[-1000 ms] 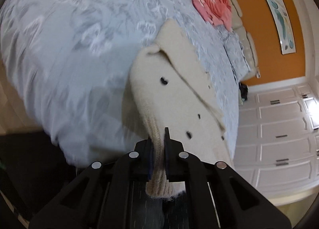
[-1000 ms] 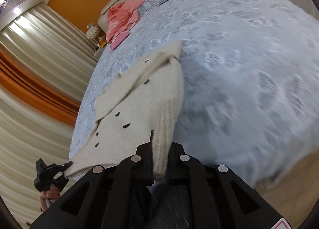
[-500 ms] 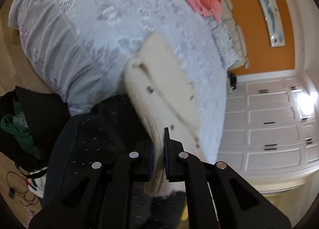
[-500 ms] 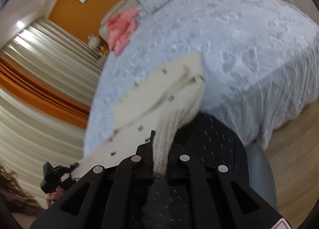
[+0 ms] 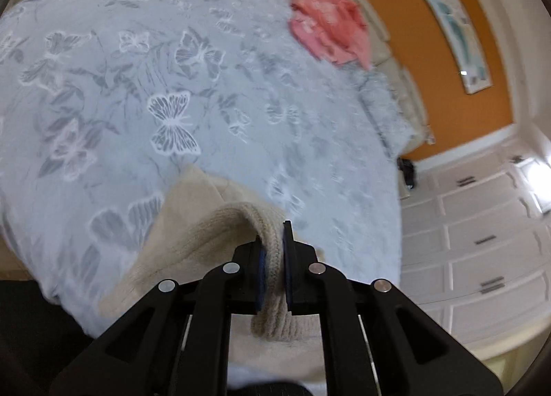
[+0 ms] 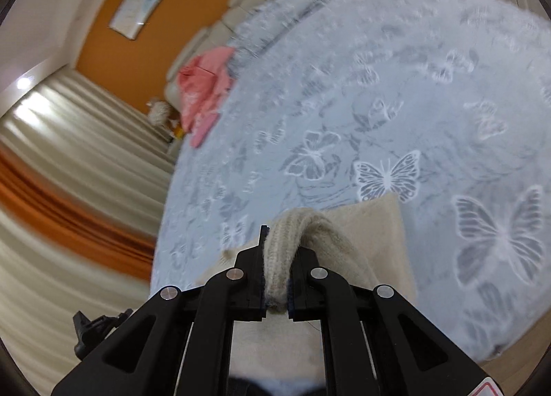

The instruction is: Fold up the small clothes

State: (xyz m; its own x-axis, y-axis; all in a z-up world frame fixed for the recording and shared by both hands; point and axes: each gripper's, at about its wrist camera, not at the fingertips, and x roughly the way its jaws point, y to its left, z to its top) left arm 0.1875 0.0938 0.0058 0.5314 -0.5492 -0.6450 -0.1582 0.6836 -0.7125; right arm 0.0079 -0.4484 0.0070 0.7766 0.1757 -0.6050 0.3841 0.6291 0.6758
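Over the bed [image 5: 144,92], each tool, left [image 5: 272,254] and right [image 6: 277,268], was clamped on the cream cardigan's [image 5: 193,223] ribbed edge, and uneven pulling might have skewed the fold.

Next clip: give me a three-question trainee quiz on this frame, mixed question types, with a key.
1. True or false: the left gripper is shut on the cream cardigan.
2. What does the right gripper clamp? A) the pink garment B) a ribbed edge of the cream cardigan C) nothing
3. What pattern marks the bedspread?

Key: 1 true. 2 B. 3 butterflies.
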